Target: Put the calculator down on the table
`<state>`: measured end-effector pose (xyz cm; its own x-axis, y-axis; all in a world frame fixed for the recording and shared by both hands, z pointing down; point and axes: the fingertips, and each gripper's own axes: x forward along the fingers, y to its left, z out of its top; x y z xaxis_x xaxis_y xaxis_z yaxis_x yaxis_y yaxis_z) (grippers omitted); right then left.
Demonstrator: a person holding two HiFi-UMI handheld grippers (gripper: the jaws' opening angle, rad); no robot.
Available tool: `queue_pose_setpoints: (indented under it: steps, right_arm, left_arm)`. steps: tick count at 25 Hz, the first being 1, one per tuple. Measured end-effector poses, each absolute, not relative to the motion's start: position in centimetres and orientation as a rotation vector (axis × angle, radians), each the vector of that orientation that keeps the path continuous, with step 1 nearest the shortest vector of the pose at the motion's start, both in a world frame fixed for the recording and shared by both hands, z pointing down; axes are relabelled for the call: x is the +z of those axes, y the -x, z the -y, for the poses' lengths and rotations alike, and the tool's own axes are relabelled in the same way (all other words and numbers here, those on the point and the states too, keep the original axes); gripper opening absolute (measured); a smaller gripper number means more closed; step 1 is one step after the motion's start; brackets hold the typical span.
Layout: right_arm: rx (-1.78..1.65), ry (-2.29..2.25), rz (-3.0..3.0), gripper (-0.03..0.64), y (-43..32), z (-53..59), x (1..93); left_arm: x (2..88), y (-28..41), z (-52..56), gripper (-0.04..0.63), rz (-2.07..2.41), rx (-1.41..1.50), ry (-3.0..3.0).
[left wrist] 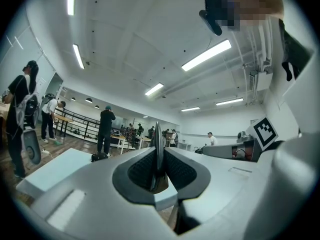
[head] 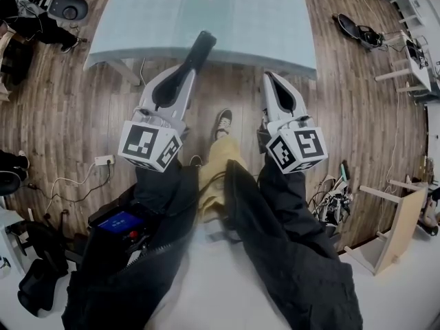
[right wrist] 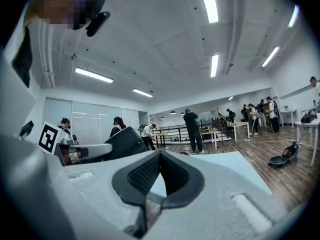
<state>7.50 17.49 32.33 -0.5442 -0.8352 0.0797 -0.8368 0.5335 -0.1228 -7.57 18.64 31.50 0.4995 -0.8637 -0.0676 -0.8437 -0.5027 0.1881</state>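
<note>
A dark, slim calculator [head: 198, 52] sticks out forward from my left gripper [head: 187, 71], and its far end reaches over the near edge of the pale green table [head: 227, 19]. In the left gripper view the calculator [left wrist: 157, 134] stands edge-on between the pads, with my left gripper [left wrist: 159, 155] shut on it. My right gripper [head: 269, 78] hangs to the right, just short of the table edge. In the right gripper view the tips of my right gripper [right wrist: 160, 155] meet with nothing between them, and the table [right wrist: 225, 166] lies ahead.
The person's foot [head: 221, 122] stands on the wooden floor between the grippers. A pair of black shoes [head: 357, 33] lies right of the table and a white wooden frame [head: 392, 232] at the far right. Dark gear [head: 62, 5] sits at the top left. Several people [left wrist: 106, 129] stand farther back in the room.
</note>
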Motion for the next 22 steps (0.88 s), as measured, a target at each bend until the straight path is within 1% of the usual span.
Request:
queue_pose_setpoints:
  steps: [8,16,22]
  right_arm:
    - [0.242,-1.465,2.799,0.0,-9.3,-6.7,33.1]
    - [0.292,-1.442,2.827,0.0,-12.5,5.0,33.1]
    - [0.348,-1.411,2.833,0.0,-13.9,10.6,34.3]
  left_arm:
    - [31.7,6.4,-8.5,0.049,1.569,-0.216,-2.6]
    - [31.2,2.9,2.8,0.048,1.578,-0.18,-2.592]
    - [31.5,1.0,8.9,0.049,1.582,-0.143,-2.591]
